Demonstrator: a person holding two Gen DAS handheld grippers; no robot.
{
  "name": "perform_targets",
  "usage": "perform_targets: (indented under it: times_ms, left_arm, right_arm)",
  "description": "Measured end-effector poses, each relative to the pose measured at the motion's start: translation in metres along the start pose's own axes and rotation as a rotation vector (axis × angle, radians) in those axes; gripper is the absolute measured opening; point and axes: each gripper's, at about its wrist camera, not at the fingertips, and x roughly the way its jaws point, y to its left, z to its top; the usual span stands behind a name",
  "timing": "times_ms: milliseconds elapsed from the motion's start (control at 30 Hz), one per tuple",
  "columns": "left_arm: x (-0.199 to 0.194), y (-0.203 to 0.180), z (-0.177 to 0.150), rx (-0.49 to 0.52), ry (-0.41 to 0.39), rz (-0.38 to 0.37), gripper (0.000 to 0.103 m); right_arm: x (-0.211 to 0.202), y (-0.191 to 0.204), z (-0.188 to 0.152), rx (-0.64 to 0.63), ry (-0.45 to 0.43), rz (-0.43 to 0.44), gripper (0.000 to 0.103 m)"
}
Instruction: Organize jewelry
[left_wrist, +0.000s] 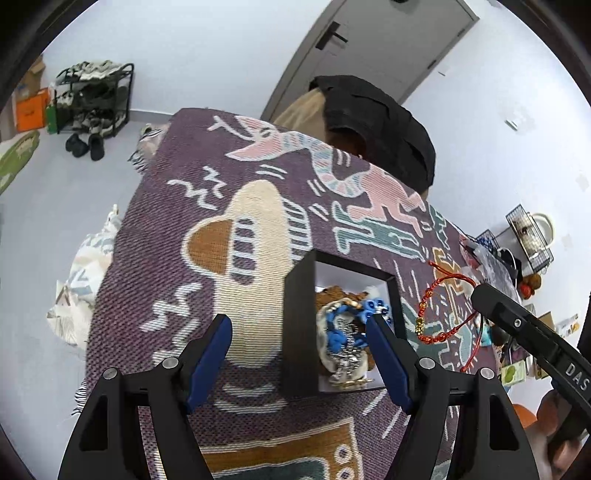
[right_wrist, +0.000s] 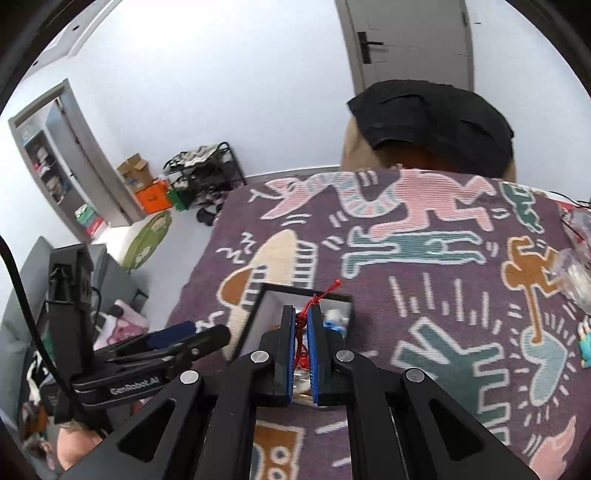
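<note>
A black box (left_wrist: 299, 317) with a white lining stands on the purple patterned cloth (left_wrist: 177, 258); inside lie blue beads (left_wrist: 338, 334), silver chain and brown pieces. My left gripper (left_wrist: 299, 326) is open; its blue pads straddle the box's left wall without touching it. My right gripper (right_wrist: 303, 308) is shut on a red cord bracelet (right_wrist: 302, 321), just over the box (right_wrist: 258, 306). From the left wrist the bracelet (left_wrist: 419, 325), with a gold bead, dangles from the right gripper (left_wrist: 476, 293) to the right of the box. The left gripper (right_wrist: 207, 332) appears left of the box.
A chair draped with a black garment (left_wrist: 380, 122) stands at the table's far edge. Plastic bags (right_wrist: 576, 273) and a blue trinket (right_wrist: 587, 350) lie at the cloth's right side. A wire basket (left_wrist: 532, 240) and clutter sit beyond it. A shoe rack (left_wrist: 96, 99) stands by the wall.
</note>
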Motion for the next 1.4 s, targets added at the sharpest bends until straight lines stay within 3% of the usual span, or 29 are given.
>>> perform_targets:
  times_ms: [67,100,133,200,233,367,700,833,867,1067,1200,1400]
  left_arm:
    - [-0.003,0.005,0.001,-0.013,-0.006,0.004,0.076]
    - [-0.004,0.007,0.001,-0.017,-0.009,0.006,0.076]
    - [-0.005,0.01,0.001,-0.022,-0.014,0.008,0.076]
    - [-0.007,0.012,0.001,-0.027,-0.016,0.005,0.076]
    - [-0.008,0.013,0.001,-0.025,-0.017,0.002,0.076]
    - [-0.007,0.011,0.001,-0.026,-0.016,-0.004,0.077]
    - [-0.011,-0.02,-0.007,0.02,-0.031,-0.029,0.097]
    - [-0.014,-0.036,-0.011,0.033,-0.036,-0.043,0.101]
    - [-0.014,-0.042,-0.013,0.044,-0.039,-0.043,0.102]
    - [-0.016,-0.073,-0.023,0.1,-0.047,-0.046,0.103]
    - [-0.02,-0.094,-0.032,0.143,-0.053,-0.055,0.103]
    - [-0.03,-0.12,-0.048,0.211,-0.076,-0.041,0.103]
  right_arm:
    - [0.002,0.007,0.0,-0.009,0.008,0.017,0.008]
    - [0.004,0.009,-0.001,-0.01,0.017,0.025,0.013]
    - [0.006,0.01,-0.001,-0.008,0.031,0.031,0.031]
    - [0.006,0.006,-0.004,0.003,0.028,0.025,0.057]
    - [0.004,0.004,-0.006,0.006,0.014,0.014,0.059]
    - [0.0,-0.011,-0.011,0.038,0.02,-0.01,0.059]
    - [-0.026,-0.047,-0.025,0.086,-0.004,-0.07,0.06]
    - [-0.039,-0.065,-0.035,0.13,-0.018,-0.076,0.078]
    - [-0.043,-0.071,-0.038,0.144,-0.021,-0.08,0.078]
    - [-0.068,-0.098,-0.052,0.205,-0.036,-0.128,0.082]
    - [-0.084,-0.113,-0.064,0.24,-0.049,-0.24,0.088]
    - [-0.101,-0.131,-0.083,0.274,-0.054,-0.233,0.088]
